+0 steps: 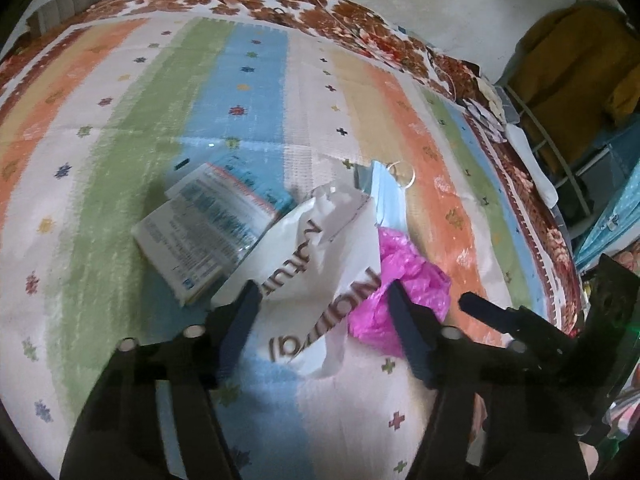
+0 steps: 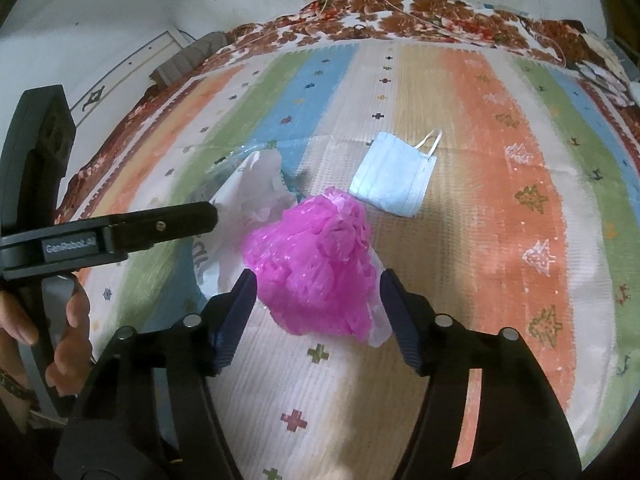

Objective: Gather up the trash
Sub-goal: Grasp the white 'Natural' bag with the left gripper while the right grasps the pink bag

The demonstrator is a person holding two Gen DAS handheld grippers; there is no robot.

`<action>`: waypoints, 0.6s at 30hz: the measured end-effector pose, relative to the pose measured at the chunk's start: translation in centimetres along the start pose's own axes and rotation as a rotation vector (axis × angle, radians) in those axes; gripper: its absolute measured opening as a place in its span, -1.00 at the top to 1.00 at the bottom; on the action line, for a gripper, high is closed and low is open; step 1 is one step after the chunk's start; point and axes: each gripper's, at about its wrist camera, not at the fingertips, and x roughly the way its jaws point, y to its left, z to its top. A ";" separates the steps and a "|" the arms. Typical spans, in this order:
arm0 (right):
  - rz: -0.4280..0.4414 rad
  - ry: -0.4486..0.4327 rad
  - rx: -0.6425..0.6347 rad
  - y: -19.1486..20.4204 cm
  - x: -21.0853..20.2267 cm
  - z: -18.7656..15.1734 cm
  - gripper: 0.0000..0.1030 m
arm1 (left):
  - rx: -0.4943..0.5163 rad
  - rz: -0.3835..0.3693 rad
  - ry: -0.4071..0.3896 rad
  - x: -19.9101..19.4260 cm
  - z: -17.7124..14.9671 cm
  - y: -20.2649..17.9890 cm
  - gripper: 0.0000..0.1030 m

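A striped mat (image 2: 460,128) covers the bed. The pink bag (image 2: 316,264) lies crumpled between my right gripper's (image 2: 318,284) part-open jaws, seemingly untouched; my left gripper (image 1: 322,294), tilted down, straddles the white bag (image 1: 316,264), whose long axis runs away from me.

I have four pieces of trash lying close together on the mat (image 1: 120,184), which covers a bedspread (image 1: 360,12). From my left wrist view, the printed packet (image 1: 204,224) lies farthest left, the paper bag (image 1: 320,264) overlapping its right edge. The crumpled plastic bag (image 2: 316,264) sits against the paper bag's right side; the face mask (image 2: 394,182) lies just behind it.
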 end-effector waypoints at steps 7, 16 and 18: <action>0.008 0.029 -0.005 0.2 1.6 0.1 0.47 | 0.068 0.015 0.004 0.9 0.1 -0.9 0.76; -0.034 0.032 -0.032 0.6 0.5 0.0 0.88 | 0.074 0.074 -0.018 -1.1 0.4 -0.8 0.93; -0.037 0.021 -0.031 0.6 -0.3 0.0 0.89 | 0.070 0.072 -0.029 -1.9 0.4 -0.9 0.94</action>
